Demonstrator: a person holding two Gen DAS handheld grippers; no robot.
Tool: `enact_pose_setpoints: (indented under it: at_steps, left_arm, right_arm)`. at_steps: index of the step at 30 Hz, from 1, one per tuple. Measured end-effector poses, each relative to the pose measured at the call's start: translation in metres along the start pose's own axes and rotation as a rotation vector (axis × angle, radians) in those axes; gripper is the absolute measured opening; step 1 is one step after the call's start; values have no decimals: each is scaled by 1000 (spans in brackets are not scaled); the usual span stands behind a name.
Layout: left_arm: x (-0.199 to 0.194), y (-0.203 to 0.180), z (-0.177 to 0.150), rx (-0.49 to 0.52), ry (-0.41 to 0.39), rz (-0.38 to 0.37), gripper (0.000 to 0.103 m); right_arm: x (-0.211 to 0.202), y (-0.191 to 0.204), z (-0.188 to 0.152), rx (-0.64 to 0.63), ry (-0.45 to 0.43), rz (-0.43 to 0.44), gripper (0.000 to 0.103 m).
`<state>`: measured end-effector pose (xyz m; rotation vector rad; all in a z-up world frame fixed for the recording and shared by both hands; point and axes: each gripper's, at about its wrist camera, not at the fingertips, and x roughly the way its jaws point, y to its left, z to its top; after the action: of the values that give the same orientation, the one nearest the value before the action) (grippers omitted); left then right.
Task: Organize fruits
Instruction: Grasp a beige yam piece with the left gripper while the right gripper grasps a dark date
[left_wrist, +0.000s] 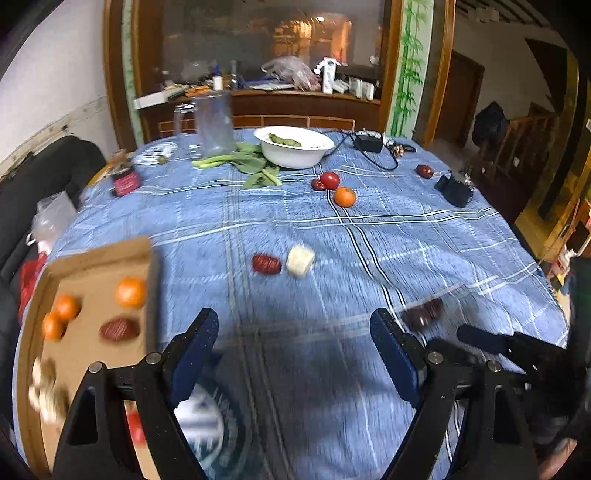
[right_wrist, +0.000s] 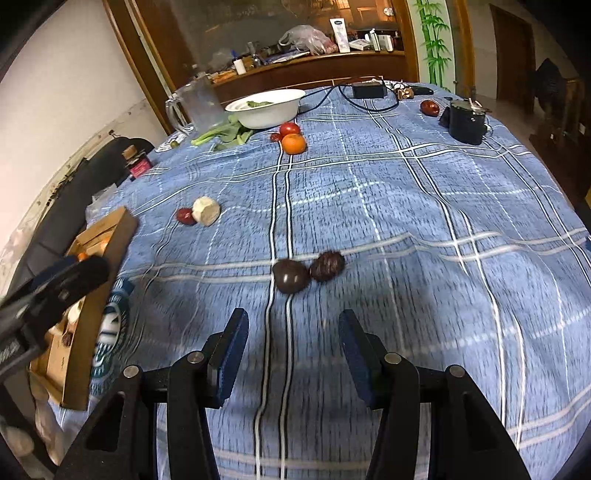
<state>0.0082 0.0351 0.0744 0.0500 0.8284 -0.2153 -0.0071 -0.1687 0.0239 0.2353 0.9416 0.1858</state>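
A cardboard box (left_wrist: 99, 258) at the left table edge holds three oranges (left_wrist: 130, 292), a dark red fruit (left_wrist: 119, 329) and pale pieces; it also shows in the right wrist view (right_wrist: 107, 236). My left gripper (left_wrist: 294, 325) is open and empty over the blue cloth beside the box. My right gripper (right_wrist: 293, 325) is open and empty just short of two dark fruits (right_wrist: 290, 276), which also show in the left wrist view (left_wrist: 422, 315). A red fruit (left_wrist: 266, 264) lies against a white chunk (left_wrist: 300, 260) mid-table. Farther off lie a tomato (left_wrist: 330, 180), an orange (left_wrist: 345, 196) and a red fruit (left_wrist: 424, 171).
A white bowl (left_wrist: 295, 152) with greens, leafy vegetables (left_wrist: 251, 162), a clear jug (left_wrist: 214, 123), a jar (left_wrist: 125, 179), a black adapter with cable (left_wrist: 368, 143) and a black pouch (left_wrist: 456, 190) stand at the far side. A printed bag (left_wrist: 201, 417) lies under the box.
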Motion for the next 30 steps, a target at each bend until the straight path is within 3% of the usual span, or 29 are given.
enact_pose_setpoints:
  at_steps: [10,14,17,18,20,26,30]
  left_arm:
    - [83,-7,46,132,84,55,77]
    - [106,-11,42,180,145,55,57]
    - [110,-19,36,237,134,100,51]
    - [110,-21,35,250,129,114,40]
    - [107,-24,34,272,114,130,23]
    - [98,-22,32,223,127,82,23]
    - [70,-18,31,176,93,31,23]
  right_arm:
    - [30,5,17,21,20,-33,54]
    - [34,11,18,-19,2,-77,54]
    - [36,16,17,-52,-13,-120,50]
    - [37,17,17,-62,-18,-137,44]
    - [36,18,17,-70,-31,-147,43]
    - [31,8,17,-19,-42,-93,40]
    - [19,4,15,15,-66,-46,36]
